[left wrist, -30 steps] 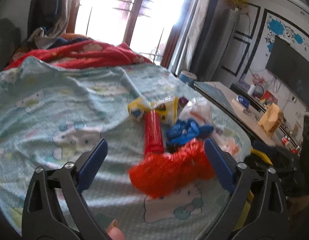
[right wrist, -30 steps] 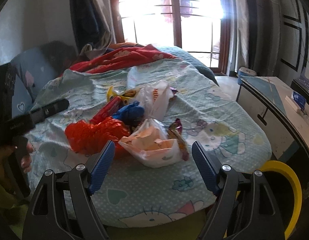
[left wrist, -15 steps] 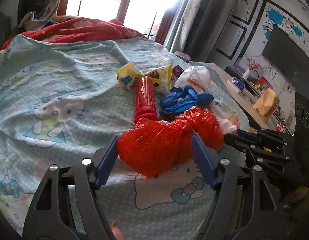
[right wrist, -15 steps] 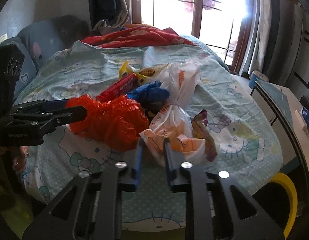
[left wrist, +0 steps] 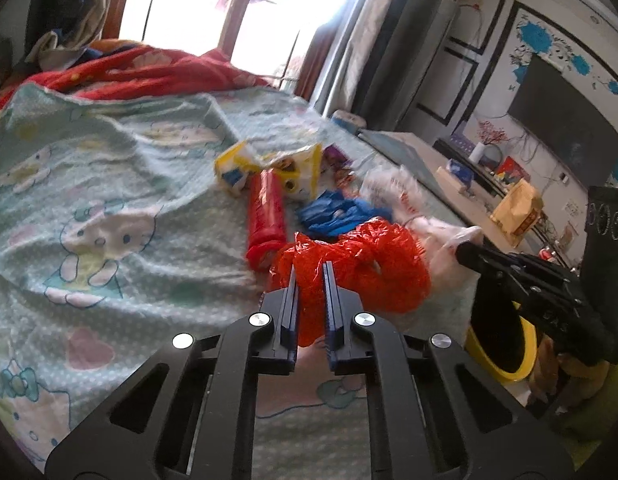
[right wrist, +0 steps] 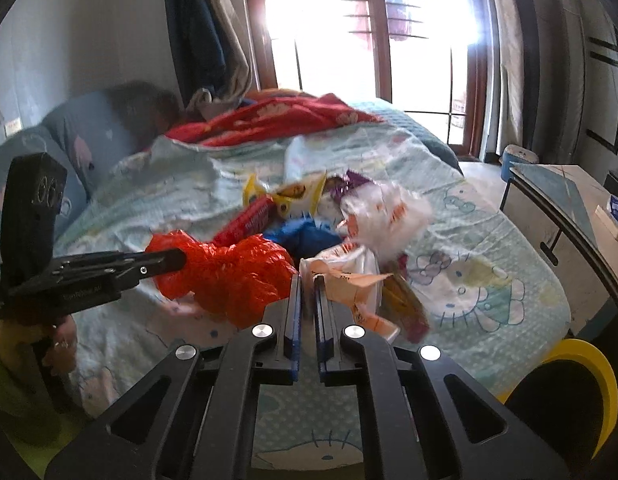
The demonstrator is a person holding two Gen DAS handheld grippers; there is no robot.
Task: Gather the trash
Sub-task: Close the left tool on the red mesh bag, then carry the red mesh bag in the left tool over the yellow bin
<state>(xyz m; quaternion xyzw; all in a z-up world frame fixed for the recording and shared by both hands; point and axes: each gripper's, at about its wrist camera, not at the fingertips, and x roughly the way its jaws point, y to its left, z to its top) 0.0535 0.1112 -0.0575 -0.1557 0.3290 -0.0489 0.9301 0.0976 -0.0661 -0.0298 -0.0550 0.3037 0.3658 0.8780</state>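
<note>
Now the red bag [left wrist: 361,264] sits at the near edge of the trash heap on the bed [left wrist: 109,184], and the left gripper [left wrist: 310,276] is clenched on its crumpled film. Beside it the right gripper [right wrist: 308,292] pinches the white bag [right wrist: 349,276], both probably gripped for lifting toward the yellow bin [right wrist: 593,376] just off the bed

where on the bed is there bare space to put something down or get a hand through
Free: the cartoon-print sheet between the red tube and the red blanket, and the sheet between the white bag and the bed's edge. Crowded: the middle pile, red plastic bag, blue bag, yellow wrappers.
</note>
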